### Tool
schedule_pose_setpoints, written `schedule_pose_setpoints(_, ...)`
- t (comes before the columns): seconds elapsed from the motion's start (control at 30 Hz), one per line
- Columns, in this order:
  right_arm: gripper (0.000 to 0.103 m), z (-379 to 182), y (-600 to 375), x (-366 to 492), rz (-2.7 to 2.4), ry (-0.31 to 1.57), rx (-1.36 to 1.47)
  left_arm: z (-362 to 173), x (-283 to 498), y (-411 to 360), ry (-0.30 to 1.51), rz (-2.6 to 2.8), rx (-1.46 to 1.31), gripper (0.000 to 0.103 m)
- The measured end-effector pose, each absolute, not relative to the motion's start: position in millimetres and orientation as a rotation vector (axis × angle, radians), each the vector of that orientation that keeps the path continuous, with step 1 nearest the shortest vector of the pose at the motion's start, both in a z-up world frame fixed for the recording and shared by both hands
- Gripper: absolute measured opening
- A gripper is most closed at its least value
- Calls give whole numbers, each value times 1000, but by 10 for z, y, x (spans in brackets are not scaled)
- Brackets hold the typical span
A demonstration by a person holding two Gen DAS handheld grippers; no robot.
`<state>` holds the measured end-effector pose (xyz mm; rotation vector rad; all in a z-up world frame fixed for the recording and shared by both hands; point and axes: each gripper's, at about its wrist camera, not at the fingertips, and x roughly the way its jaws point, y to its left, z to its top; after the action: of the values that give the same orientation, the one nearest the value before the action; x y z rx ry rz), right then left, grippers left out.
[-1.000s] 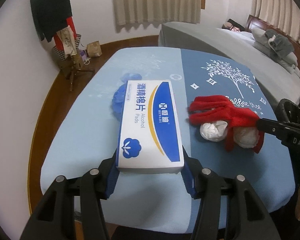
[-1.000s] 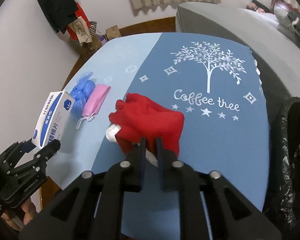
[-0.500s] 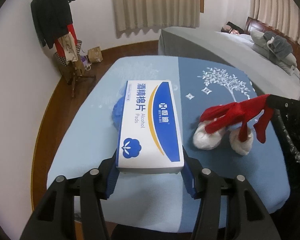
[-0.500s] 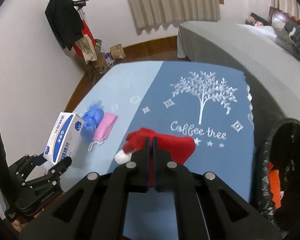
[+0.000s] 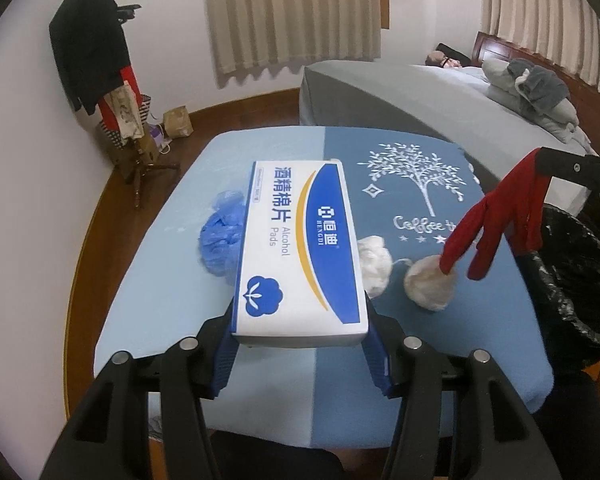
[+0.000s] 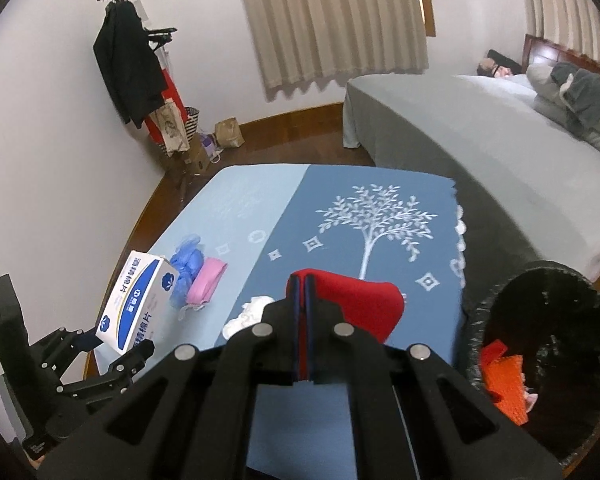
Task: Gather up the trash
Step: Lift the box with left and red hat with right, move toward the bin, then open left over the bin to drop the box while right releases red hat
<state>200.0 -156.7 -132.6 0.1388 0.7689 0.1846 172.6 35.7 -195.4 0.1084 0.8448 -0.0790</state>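
Note:
My left gripper (image 5: 300, 340) is shut on a white and blue box of alcohol pads (image 5: 300, 248), held above the blue table (image 5: 160, 280). At the right of the left wrist view, my right gripper (image 5: 560, 164) is shut on a red glove (image 5: 496, 216), which dangles over the table's right edge. In the right wrist view the same gripper (image 6: 304, 280) pinches the red glove (image 6: 356, 304) beside the black-lined trash bin (image 6: 474, 332). Two white tissue wads (image 5: 374, 264) (image 5: 428, 288) lie on the table. A crumpled blue glove (image 6: 186, 268) and a pink mask (image 6: 208, 286) lie at the left.
Orange scraps (image 6: 504, 384) lie inside the bin at the table's right side. A coat rack (image 5: 100, 80) stands by the left wall with a paper bag (image 5: 178, 122) on the floor. A grey bed (image 5: 420, 96) fills the back right, with a person (image 5: 440, 58) lying on it.
My right gripper has lifted the red glove off the table and carried it toward the bin, uncovering the two white wads. My left gripper has risen a little with the box.

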Motion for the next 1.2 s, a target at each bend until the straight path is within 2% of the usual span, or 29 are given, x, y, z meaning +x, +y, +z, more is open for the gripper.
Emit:
schedule_pose_setpoints(0.67, 2, -1239, -2554, 1398, 10, 730, 192, -1686, 1478, -597, 837, -201, 153, 54)
schedule_pose_setpoints(1.2, 2, -1387, -3626, 968, -185, 735, 249, -1640, 1377, -1827, 839, -375, 219, 54)
